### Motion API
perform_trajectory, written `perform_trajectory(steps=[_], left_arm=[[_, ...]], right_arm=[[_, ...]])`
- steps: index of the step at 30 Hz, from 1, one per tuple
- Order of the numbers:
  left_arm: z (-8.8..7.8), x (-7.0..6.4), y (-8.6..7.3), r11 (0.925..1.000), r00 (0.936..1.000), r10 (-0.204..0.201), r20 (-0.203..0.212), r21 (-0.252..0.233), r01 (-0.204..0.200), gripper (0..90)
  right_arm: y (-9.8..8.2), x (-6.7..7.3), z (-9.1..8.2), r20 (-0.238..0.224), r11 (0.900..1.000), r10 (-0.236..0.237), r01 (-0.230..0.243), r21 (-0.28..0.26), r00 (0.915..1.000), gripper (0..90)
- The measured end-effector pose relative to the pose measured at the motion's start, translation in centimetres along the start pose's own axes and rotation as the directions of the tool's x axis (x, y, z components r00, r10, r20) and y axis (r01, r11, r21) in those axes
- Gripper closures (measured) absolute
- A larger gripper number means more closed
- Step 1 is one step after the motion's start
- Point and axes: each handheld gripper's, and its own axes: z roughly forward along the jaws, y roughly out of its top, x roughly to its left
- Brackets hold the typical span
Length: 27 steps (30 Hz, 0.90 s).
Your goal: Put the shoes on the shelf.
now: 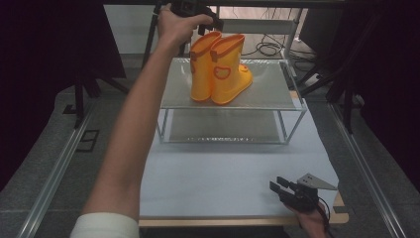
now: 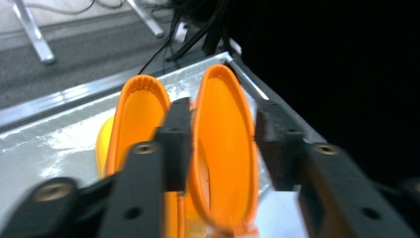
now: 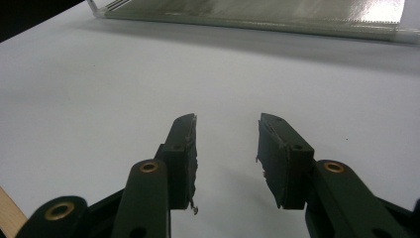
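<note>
Shelf (image 1: 267,89) boots (image 2: 218,148) straddled by left tool (image 2: 223,134)

- The pair of boots (image 1: 220,69) is bright yellow-orange, with darker orange rims and an orange patch on the side.
- The shelf (image 1: 267,91) is silvery grey metal mesh in a pale metal frame.
- The tabletop (image 1: 223,173) is plain white, with a light wood edge.
- Left gripper (image 2: 223,144) and right gripper (image 3: 225,148) are black, with brass-coloured rivets.
- The sleeve (image 1: 106,225) is white.

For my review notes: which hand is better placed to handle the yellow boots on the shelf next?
Left. Its tongs hang right over the boots, one jaw between the two shafts. The right tongs rest open near the table's front edge.
</note>
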Motion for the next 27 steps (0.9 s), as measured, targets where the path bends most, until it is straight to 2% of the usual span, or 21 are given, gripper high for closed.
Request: perform_trajectory(steps=[4, 7, 14, 17, 20, 27], left_arm=[[-2.5, 0.3, -1.4, 0.9998, 0.9998, 0.019, 0.009, 0.007, -0.019, 81.9], [-4.2, 1.0, -2.8, 0.9995, 0.9997, 0.023, 0.011, 0.022, -0.023, 88.6], [-6.9, 3.0, -6.5, 0.9990, 1.0000, 0.003, 0.004, 0.045, -0.003, 90.0], [-7.2, 4.0, -8.2, 0.9982, 0.9998, -0.008, -0.016, 0.060, 0.009, 90.0], [-6.8, 5.2, -9.8, 0.9964, 0.9993, -0.019, -0.031, 0.082, 0.021, 90.0], [-3.8, 7.1, -12.6, 0.9897, 0.9978, -0.030, -0.059, 0.138, 0.038, 90.0]], right_arm=[[0.0, -0.1, 0.0, 0.002, 1.000, 0.002, -0.002, -0.002, 1.0000, 58.1], [0.1, 0.0, -0.1, 0.005, 1.000, 0.001, -0.001, -0.005, 1.0000, 58.1], [0.2, 0.2, -0.1, 0.008, 1.000, -0.001, 0.001, -0.010, 1.0000, 58.0], [0.3, 0.2, 0.1, 0.008, 1.000, -0.003, 0.003, -0.009, 1.0000, 58.0], [0.3, 0.2, 0.2, 0.008, 1.000, -0.006, 0.006, -0.008, 1.0000, 58.1], [0.3, 0.2, 0.3, 0.008, 1.000, -0.010, 0.010, 0.000, 0.9999, 58.0]])
